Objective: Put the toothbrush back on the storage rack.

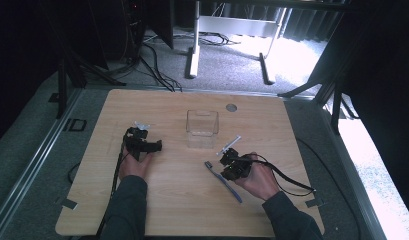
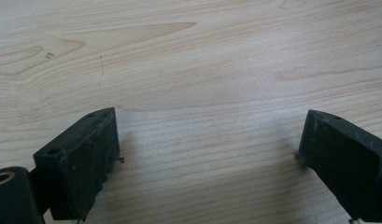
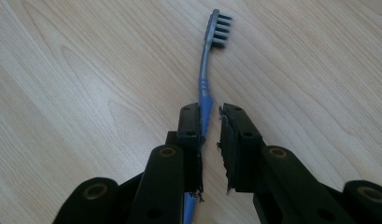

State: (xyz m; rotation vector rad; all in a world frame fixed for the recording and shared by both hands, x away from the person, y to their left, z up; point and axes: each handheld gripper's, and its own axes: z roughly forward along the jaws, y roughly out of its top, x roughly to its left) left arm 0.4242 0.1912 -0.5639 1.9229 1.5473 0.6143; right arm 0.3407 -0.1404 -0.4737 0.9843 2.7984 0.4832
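Note:
A blue-and-grey toothbrush [image 1: 223, 178] lies flat on the wooden table [image 1: 182, 210] at the right, its bristle head toward the left. In the right gripper view the toothbrush [image 3: 205, 79] runs away from me, and my right gripper [image 3: 210, 112] straddles its blue handle. The handle rests against one jaw and a narrow gap shows before the other, so the gripper is slightly open. From above, the right gripper [image 1: 226, 173] sits low over the brush's middle. My left gripper [image 1: 147, 146] hovers at the left, and the left gripper [image 2: 207, 135] stands wide open over bare wood.
A clear plastic box [image 1: 202, 129] stands upright at the table's middle, just beyond both grippers. A pale slim piece [image 1: 230, 144] lies or sticks out by the right gripper's far side. A round grey grommet [image 1: 231, 107] sits near the far edge.

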